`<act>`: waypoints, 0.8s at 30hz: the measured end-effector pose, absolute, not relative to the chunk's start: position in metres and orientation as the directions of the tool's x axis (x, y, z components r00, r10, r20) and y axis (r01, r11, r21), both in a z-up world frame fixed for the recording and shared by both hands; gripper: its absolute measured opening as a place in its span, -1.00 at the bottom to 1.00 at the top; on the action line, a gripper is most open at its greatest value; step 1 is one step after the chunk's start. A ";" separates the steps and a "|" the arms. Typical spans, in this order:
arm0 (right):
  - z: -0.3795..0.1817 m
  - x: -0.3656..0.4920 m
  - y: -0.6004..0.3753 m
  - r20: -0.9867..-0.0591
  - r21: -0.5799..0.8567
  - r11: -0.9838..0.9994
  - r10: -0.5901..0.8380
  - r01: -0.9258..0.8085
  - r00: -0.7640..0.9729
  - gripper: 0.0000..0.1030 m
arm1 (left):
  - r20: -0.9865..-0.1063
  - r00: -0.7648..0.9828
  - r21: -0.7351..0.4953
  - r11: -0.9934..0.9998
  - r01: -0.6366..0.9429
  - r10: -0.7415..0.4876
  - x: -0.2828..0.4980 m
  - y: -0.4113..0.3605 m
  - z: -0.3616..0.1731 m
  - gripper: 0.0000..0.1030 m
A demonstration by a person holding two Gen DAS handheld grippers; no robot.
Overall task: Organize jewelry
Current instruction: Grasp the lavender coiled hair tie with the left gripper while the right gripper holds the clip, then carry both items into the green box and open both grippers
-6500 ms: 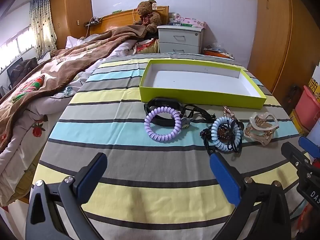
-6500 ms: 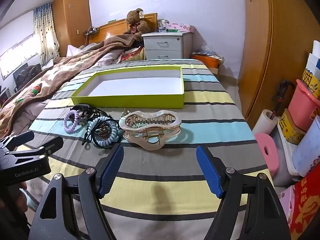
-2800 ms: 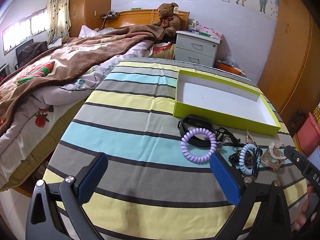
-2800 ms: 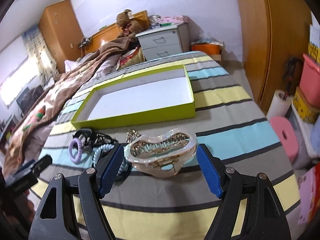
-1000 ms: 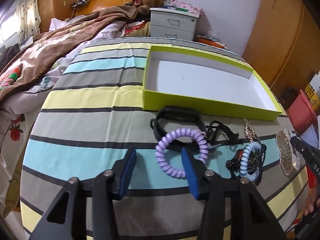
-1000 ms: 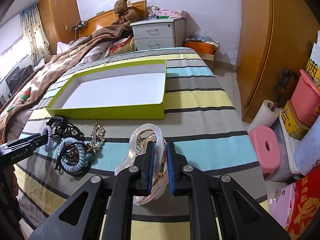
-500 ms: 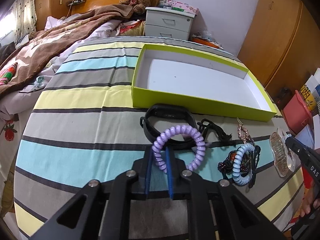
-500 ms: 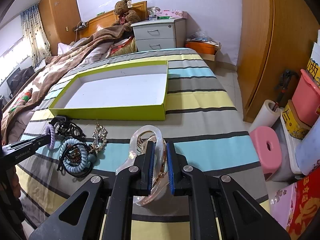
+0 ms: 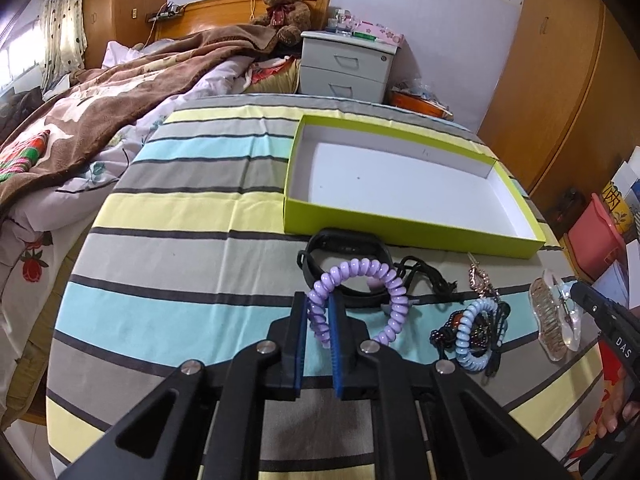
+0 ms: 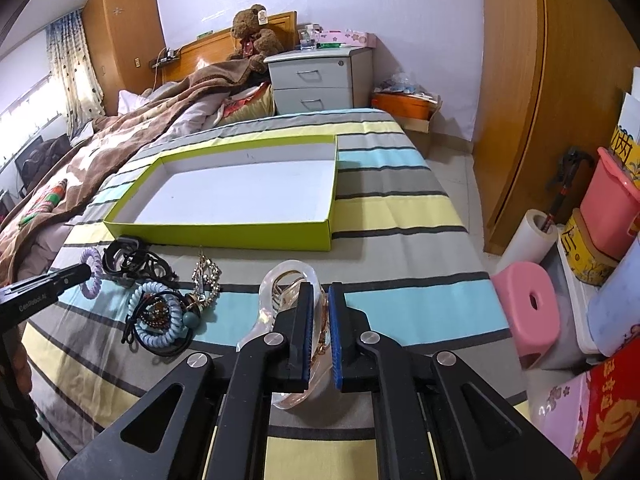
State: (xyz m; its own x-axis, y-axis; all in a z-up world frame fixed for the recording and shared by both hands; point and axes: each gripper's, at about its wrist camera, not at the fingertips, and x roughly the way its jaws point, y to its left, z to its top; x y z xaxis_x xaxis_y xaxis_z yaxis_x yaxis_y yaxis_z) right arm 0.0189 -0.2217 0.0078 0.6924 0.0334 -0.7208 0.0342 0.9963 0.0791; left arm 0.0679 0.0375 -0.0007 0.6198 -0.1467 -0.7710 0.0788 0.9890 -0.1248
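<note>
My left gripper (image 9: 318, 300) is shut on the purple spiral hair tie (image 9: 372, 272), holding it up over the striped cloth. My right gripper (image 10: 320, 292) is shut on the clear pink hair claw clip (image 10: 286, 280), which also shows in the left wrist view (image 9: 554, 320). The empty lime-green box (image 9: 400, 226) lies open behind them, also in the right wrist view (image 10: 224, 230). A black band (image 9: 344, 242), a light blue spiral tie on dark beads (image 9: 468, 328) and a gold chain piece (image 9: 480, 282) lie on the cloth.
The striped table (image 9: 180, 248) is round, with its edge close at front and left. A bed with a brown blanket (image 9: 100, 108) lies at the left. A pink stool (image 10: 528, 300), pink bin (image 10: 608, 200) and boxes stand at the right.
The left gripper shut on the purple tie about half a second ago and has now lifted it and pulled back a little. The right gripper stays shut on the claw clip, slightly raised.
</note>
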 end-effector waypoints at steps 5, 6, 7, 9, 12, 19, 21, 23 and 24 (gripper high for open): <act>0.008 0.017 -0.223 -0.723 0.091 0.996 0.055 0.017 0.688 -0.84 | -0.763 0.632 -0.118 0.990 0.072 -0.137 0.067 0.041 0.005 -0.79; 0.007 0.017 -0.224 -0.729 0.086 0.996 0.051 0.017 0.682 -0.82 | -0.762 0.633 -0.117 0.991 0.071 -0.135 0.066 0.042 0.005 -0.79; 0.006 0.017 -0.224 -0.735 0.080 0.997 0.053 0.009 0.676 -0.75 | -0.763 0.632 -0.118 0.991 0.069 -0.135 0.067 0.042 0.005 -0.79; 0.002 0.019 -0.223 -0.749 0.068 0.998 0.045 0.009 0.661 -0.65 | -0.767 0.628 -0.118 0.991 0.066 -0.133 0.066 0.043 0.003 -0.79; -0.003 0.018 -0.221 -0.764 0.080 0.997 0.069 -0.011 0.641 -0.54 | -0.770 0.624 -0.120 0.991 0.067 -0.135 0.066 0.042 0.001 -0.79; -0.014 0.024 -0.224 -0.800 0.071 0.997 0.043 0.024 0.599 -0.48 | -0.774 0.618 -0.118 0.991 0.069 -0.135 0.067 0.040 0.000 -0.79; -0.013 0.024 -0.225 -0.797 0.068 0.997 0.036 0.029 0.602 -0.63 | -0.774 0.619 -0.117 0.991 0.069 -0.135 0.067 0.040 0.000 -0.79; -0.011 0.023 -0.226 -0.795 0.063 0.998 0.030 0.032 0.606 -0.73 | -0.774 0.619 -0.118 0.991 0.069 -0.136 0.067 0.040 0.000 -0.79; -0.009 0.023 -0.226 -0.795 0.058 0.998 0.027 0.033 0.606 -0.73 | -0.773 0.619 -0.118 0.990 0.072 -0.137 0.067 0.040 0.000 -0.79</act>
State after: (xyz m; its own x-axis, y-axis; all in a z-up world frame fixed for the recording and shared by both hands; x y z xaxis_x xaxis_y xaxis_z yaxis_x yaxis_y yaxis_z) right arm 0.0229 -0.2258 -0.0093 0.6059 0.0267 -0.7951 0.0326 0.9978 0.0584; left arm 0.0671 0.0403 0.0001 0.6189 -0.1372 -0.7734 0.0720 0.9904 -0.1181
